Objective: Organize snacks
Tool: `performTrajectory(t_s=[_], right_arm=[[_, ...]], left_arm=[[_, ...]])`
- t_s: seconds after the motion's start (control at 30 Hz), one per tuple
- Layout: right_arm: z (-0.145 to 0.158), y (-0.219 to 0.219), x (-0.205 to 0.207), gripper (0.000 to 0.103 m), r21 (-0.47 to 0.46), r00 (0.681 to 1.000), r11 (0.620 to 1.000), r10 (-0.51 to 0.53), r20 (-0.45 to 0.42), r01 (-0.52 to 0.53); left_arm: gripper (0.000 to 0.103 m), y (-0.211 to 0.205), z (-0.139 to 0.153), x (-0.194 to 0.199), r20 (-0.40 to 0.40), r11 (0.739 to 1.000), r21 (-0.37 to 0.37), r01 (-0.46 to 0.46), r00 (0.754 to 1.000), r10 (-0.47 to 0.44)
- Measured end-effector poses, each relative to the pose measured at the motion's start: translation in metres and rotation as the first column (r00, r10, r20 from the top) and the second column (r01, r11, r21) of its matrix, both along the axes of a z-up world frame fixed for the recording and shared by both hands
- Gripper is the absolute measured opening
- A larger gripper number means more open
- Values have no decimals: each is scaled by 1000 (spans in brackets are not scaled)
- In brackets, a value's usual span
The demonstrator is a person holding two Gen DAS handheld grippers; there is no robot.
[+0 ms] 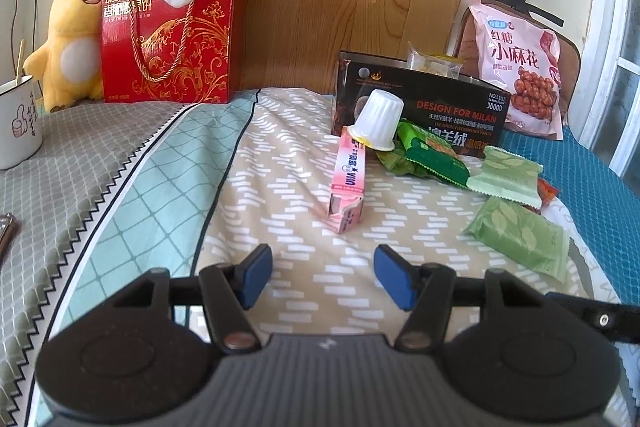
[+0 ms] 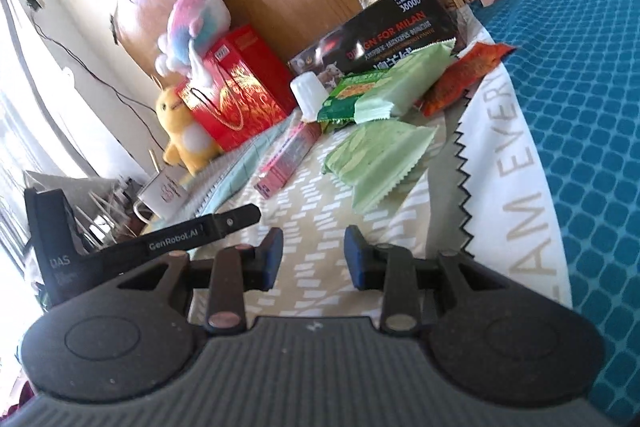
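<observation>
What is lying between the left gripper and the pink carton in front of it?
Nothing: between the left gripper and the pink carton only bare patterned cloth shows, in the left wrist view.

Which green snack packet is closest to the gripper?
The pale green leaf-print packet lying alone, nearest the left gripper. The other pale green one and the dark green packet lie farther back, by the black box.

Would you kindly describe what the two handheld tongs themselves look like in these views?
Both the left tongs and right tongs have black linkage arms, blue pads, metal pivot pins and a ribbed dark grey body with two round discs. The left one's black side bar reads GenRobot.AI.
</observation>
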State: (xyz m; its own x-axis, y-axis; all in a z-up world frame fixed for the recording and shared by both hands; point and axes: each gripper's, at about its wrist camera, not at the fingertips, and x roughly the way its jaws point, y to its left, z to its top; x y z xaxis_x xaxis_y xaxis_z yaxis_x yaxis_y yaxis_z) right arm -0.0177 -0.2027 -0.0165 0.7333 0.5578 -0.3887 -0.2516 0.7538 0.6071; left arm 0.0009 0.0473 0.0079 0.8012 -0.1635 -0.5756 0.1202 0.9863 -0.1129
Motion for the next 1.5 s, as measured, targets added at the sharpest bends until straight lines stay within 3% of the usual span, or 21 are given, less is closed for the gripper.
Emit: performTrajectory(t_s=[0.67, 0.87, 1.03, 1.1, 1.13, 1.17, 1.2, 1.37, 1.43, 1.5], right_arm=[[1, 0, 1, 35, -20, 1000, 1000, -3, 16, 3], [1, -1, 2, 35, -15, 1000, 1000, 0, 18, 0], [0, -3, 3, 36, -14, 1000, 1000, 10, 20, -10], [0, -3, 3, 36, -14, 1000, 1000, 11, 20, -11], [0, -3, 3, 36, -14, 1000, 1000, 10, 20, -10], [0, -3, 3, 36, -14, 1000, 1000, 10, 20, -10], [0, -3, 3, 36, -14, 1000, 1000, 9, 19, -9], [6, -3, 7, 36, -27, 1000, 1000, 16, -17, -16], [11, -3, 13, 38, -29, 999, 999, 41, -24, -42], [19, -1, 20, 38, -23, 996, 996, 90, -18, -90]], left_arm=[[60, 10, 0, 0, 6, 997, -73, -16, 1000, 17], [75, 6, 7, 12, 52, 998, -34, -50, 997, 51], [75, -9, 11, 42, 65, 999, 29, -22, 998, 20], [72, -20, 10, 53, 56, 999, 50, 7, 998, -10], [63, -26, 9, 59, 43, 998, 66, 24, 999, -27], [34, -30, 7, 64, 24, 996, 76, 47, 999, -49], [23, -32, 3, 70, -10, 995, 77, 70, 998, -70], [23, -4, 5, 60, -64, 990, -38, 137, 988, -140], [23, 9, 4, 40, -70, 974, -47, 220, 972, -223], [24, 25, 2, 10, -58, 941, -63, 332, 940, -335]])
